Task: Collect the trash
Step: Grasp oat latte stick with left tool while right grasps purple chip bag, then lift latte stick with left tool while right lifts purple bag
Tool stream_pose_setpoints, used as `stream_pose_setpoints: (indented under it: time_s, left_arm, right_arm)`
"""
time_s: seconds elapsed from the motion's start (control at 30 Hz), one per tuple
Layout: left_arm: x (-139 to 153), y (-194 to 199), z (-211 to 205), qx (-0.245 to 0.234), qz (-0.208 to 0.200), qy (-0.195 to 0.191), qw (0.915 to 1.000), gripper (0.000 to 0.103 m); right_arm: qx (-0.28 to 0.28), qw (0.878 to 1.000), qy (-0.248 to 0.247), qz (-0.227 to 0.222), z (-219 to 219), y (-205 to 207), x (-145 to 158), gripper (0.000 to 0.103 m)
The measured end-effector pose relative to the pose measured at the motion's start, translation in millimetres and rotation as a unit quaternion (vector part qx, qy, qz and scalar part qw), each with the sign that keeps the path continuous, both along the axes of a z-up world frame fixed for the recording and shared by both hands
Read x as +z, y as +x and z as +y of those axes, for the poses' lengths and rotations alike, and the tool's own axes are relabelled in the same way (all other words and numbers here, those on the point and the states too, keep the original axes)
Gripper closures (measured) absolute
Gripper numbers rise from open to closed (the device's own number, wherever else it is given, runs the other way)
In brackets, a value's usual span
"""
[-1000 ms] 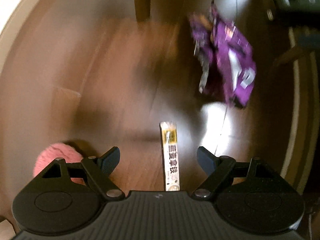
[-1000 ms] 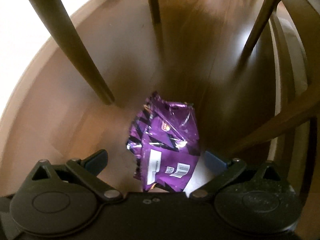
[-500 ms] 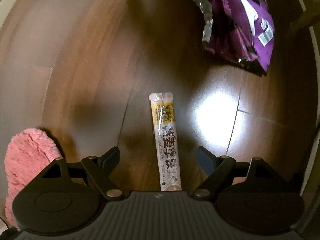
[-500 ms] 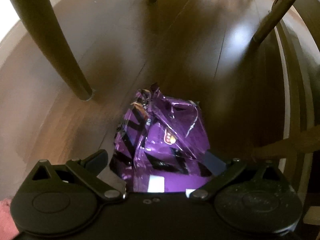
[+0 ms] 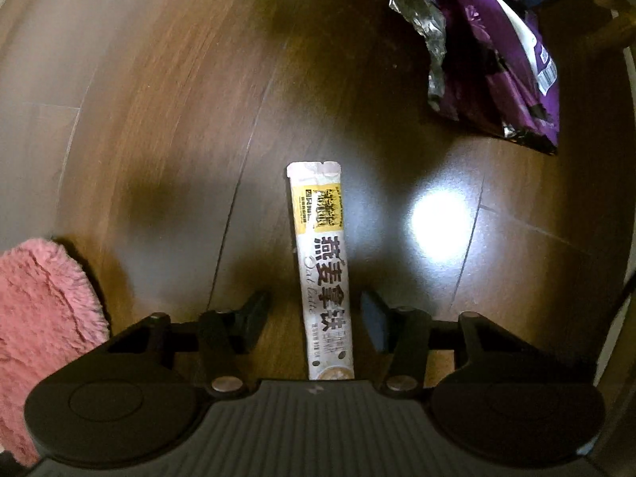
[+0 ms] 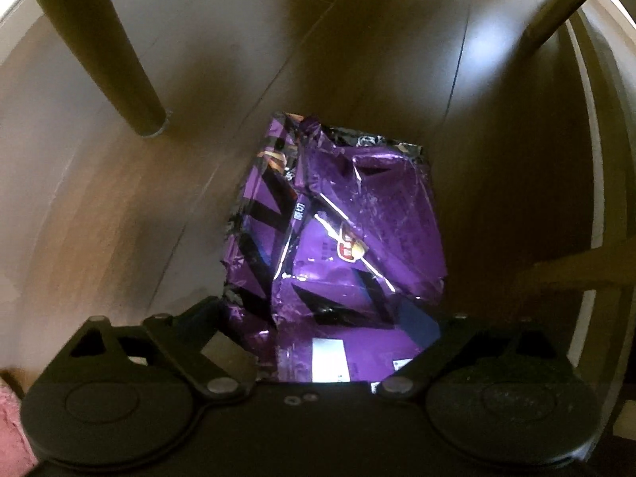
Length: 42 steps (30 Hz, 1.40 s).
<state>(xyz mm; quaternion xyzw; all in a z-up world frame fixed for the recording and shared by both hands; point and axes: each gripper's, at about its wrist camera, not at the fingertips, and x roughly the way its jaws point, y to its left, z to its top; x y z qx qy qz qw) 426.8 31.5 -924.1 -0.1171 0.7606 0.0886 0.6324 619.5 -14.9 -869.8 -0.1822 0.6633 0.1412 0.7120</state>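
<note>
A long white and yellow sachet (image 5: 324,270) lies flat on the wooden floor, its near end between the fingers of my left gripper (image 5: 314,324). The left jaws stand part closed around it with gaps on both sides. A crumpled purple snack bag (image 5: 501,47) lies at the top right of the left wrist view. In the right wrist view the same purple bag (image 6: 338,246) fills the middle, its near end between the wide-open fingers of my right gripper (image 6: 318,322). I cannot tell whether the fingers touch it.
A pink fluffy slipper (image 5: 39,326) lies at the left, close to my left gripper. Wooden chair legs stand at the upper left (image 6: 103,47) and upper right (image 6: 556,12) beyond the bag. A wooden rail (image 6: 576,274) runs at the right.
Both grippers have moved down and forward toward the floor. The left jaws have narrowed around the sachet. The purple bag now sits deeper between the right fingers.
</note>
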Motion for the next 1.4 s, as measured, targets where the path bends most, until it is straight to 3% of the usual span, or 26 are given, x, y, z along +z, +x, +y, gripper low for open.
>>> stream_pose_setpoints:
  time_s: [0.1,0.13,0.2,0.23,0.27,0.3,0.47,0.77,0.83,0.87,0.93,1.03,1.07,1.1,1.23,1.4]
  left_arm:
    - [3,3,0,-0.008,-0.001,-0.001,1.0000,0.079]
    - [3,4,1,-0.005,0.000,-0.002,1.0000,0.080]
    - [3,5,5,0.006,0.004,-0.008,0.9999,0.081]
    - [4,5,8,0.012,0.004,-0.011,0.9999,0.081]
    - [5,7,11,0.015,0.005,-0.011,0.9998,0.081]
    - [6,7,14,0.017,0.006,-0.010,0.9998,0.081]
    - [14,13,22,0.033,0.019,0.003,0.9993,0.081]
    - [67,29,38,0.044,-0.017,0.014,0.9988,0.081]
    - [75,29,39,0.043,-0.026,0.017,0.9986,0.081]
    - [77,30,39,0.043,-0.028,0.015,0.9986,0.081]
    - [75,26,38,0.045,-0.024,0.013,0.9986,0.081]
    - [61,29,35,0.041,-0.016,0.007,0.9990,0.081]
    - [61,29,33,0.039,-0.014,0.007,0.9991,0.081]
    - [55,29,33,0.037,-0.012,0.004,0.9992,0.081]
    - [53,26,30,0.032,-0.006,0.001,0.9995,0.081]
    - [47,23,30,0.030,-0.002,-0.001,0.9996,0.081]
  right_arm:
    - [-0.002,1.000,0.025,0.003,-9,1,8,0.034]
    - [0.001,1.000,0.031,0.003,-11,1,11,0.039]
    - [0.017,0.999,0.043,0.002,-15,-2,16,0.067]
    - [0.021,0.999,0.047,0.002,-17,-3,18,0.074]
    - [0.021,0.999,0.050,0.002,-16,-4,24,0.093]
    - [0.017,0.998,0.056,0.005,-21,-4,27,0.102]
    - [0.022,0.997,0.075,-0.011,-39,-9,50,0.103]
    - [-0.005,0.990,0.140,-0.033,-66,-21,109,0.103]
    - [-0.015,0.989,0.139,-0.040,-74,-13,119,0.094]
    - [-0.025,0.989,0.138,-0.040,-79,-10,121,0.083]
    - [-0.045,0.989,0.137,-0.039,-92,-3,127,0.079]
    - [-0.075,0.987,0.138,-0.031,-110,5,124,0.047]
    - [-0.083,0.987,0.137,-0.027,-114,6,122,0.029]
    - [-0.091,0.987,0.133,-0.024,-117,6,118,0.021]
    - [-0.099,0.990,0.103,-0.007,-117,7,89,0.006]
    - [-0.093,0.994,0.053,0.012,-109,-1,44,0.004]
